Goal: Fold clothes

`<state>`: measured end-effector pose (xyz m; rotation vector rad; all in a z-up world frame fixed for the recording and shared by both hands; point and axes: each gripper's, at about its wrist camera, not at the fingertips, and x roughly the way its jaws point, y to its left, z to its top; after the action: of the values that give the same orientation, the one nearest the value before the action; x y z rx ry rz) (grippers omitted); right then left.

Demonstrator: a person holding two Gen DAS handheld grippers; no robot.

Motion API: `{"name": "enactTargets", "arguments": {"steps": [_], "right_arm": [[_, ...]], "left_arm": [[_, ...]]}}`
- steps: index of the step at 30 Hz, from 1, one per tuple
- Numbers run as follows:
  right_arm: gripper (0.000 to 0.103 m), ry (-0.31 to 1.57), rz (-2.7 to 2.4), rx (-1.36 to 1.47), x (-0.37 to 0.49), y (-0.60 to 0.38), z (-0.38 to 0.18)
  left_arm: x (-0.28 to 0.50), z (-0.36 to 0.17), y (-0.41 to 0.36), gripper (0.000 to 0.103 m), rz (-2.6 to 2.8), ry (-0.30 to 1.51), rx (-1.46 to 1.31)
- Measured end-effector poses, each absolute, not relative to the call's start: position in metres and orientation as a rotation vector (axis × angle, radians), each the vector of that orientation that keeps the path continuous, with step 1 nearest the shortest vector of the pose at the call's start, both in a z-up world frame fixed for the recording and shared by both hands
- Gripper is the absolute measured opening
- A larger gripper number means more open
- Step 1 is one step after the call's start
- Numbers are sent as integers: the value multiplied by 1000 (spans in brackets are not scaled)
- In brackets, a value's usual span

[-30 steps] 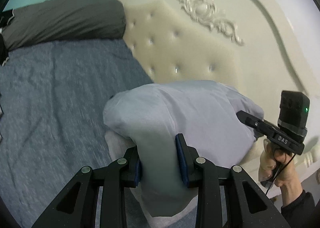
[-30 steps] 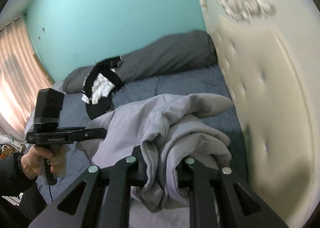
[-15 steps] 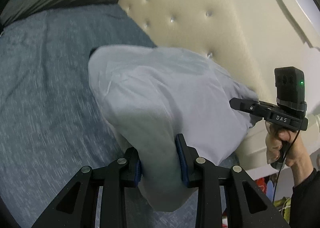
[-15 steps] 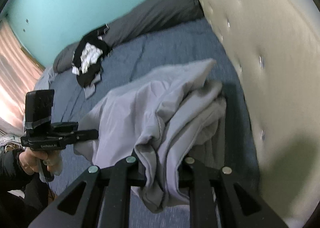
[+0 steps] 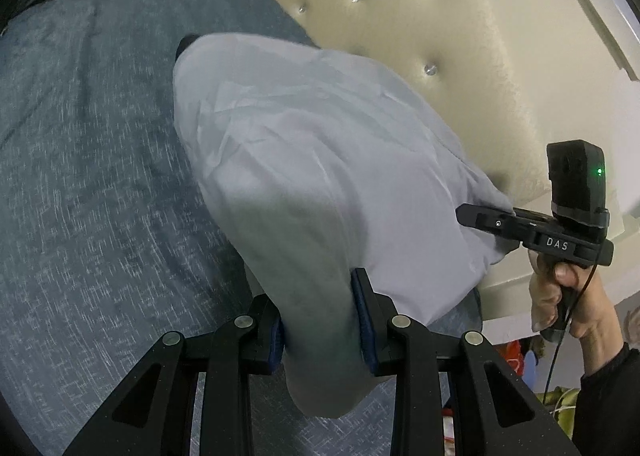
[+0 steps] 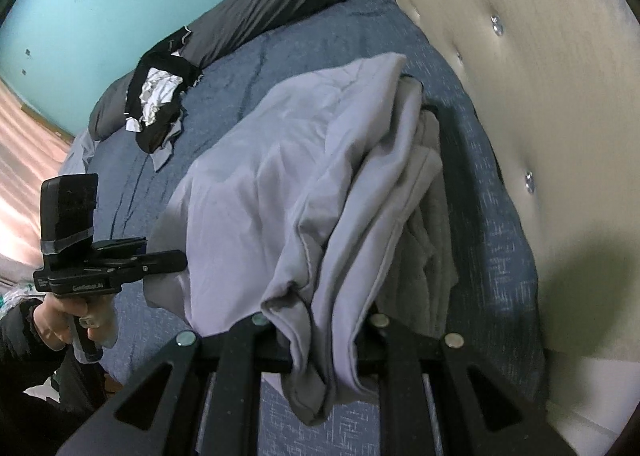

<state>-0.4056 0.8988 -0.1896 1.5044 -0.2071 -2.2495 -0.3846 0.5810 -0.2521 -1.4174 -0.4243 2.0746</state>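
I have the left gripper pinching a bunched corner of the pale grey garment, and my right gripper clamps another gathered edge of it. In the left wrist view the garment fills the centre, its long axis running from the lower middle toward the upper left over the blue bedspread. Its far end lies beside the tufted cream headboard.

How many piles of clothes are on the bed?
2. The grey garment lies beside the headboard, held by both grippers. A black-and-white pile sits farther off, against the dark pillow. More may be hidden.
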Motion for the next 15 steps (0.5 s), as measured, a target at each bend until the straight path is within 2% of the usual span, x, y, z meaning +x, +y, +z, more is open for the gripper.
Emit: {"name": "enactTargets", "arguments": {"steps": [4,8,11,13,15], "right_arm": [[18,-216,-2269,1526,-397,900,-201],[24,-221,-2296,1521,-390,902,-207],[26,-229,-2320,1511,-385,903,-210],[29,-242,-2336,1511,-383,904,-211],[38,-240,-2361,1516,-380,906,-211]], "left_arm": [[-382,-261,578,34,2044,-437,-1445],[-379,-265,567,38,1997,-478,-1455],[-373,-260,562,38,2008,-440,-1437],[-370,-256,557,38,2019,-427,-1425],[-368,-252,552,38,2030,-415,-1413]]}}
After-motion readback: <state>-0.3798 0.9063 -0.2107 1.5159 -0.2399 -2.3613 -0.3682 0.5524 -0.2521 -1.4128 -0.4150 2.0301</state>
